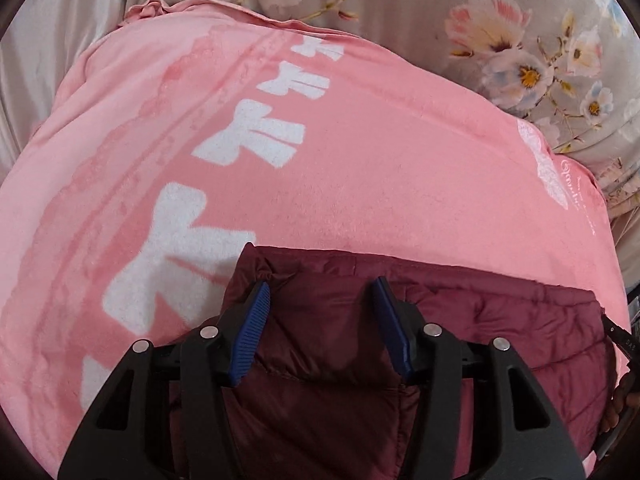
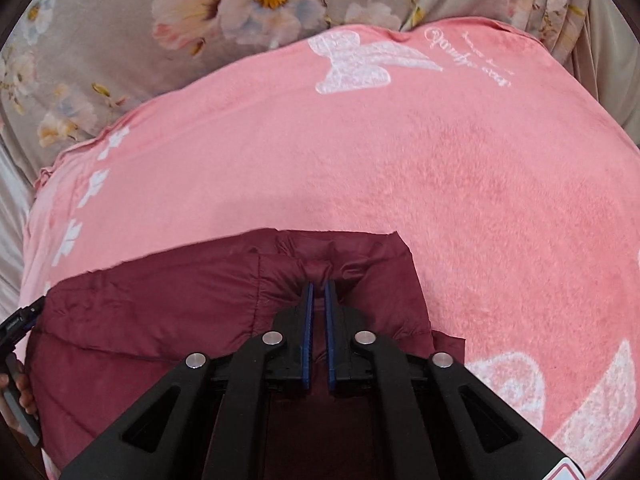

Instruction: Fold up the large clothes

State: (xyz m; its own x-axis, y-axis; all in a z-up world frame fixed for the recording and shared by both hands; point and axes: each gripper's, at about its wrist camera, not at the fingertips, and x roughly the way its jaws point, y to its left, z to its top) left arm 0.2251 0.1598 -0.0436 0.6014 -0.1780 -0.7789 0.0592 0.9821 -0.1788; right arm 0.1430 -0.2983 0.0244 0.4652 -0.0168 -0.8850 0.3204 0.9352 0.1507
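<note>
A maroon padded jacket [image 1: 360, 344] lies on a pink blanket [image 1: 340, 168], at the near edge of both views. In the left wrist view my left gripper [image 1: 318, 290] has its blue pads apart, with a thick puffy fold of the jacket filling the gap and puckering at the left pad [image 1: 250, 328]. In the right wrist view my right gripper [image 2: 318, 286] is shut, pinching a small tuck of the jacket [image 2: 180, 312] near its far edge. The part of the jacket under the grippers is hidden.
The pink blanket [image 2: 440, 184] carries white bow and butterfly prints and covers a grey floral bedsheet [image 2: 120, 40]. Pale cloth [image 1: 48, 48] lies at the far left. A hand [image 2: 20, 392] on the other gripper's handle shows at the left edge of the right wrist view.
</note>
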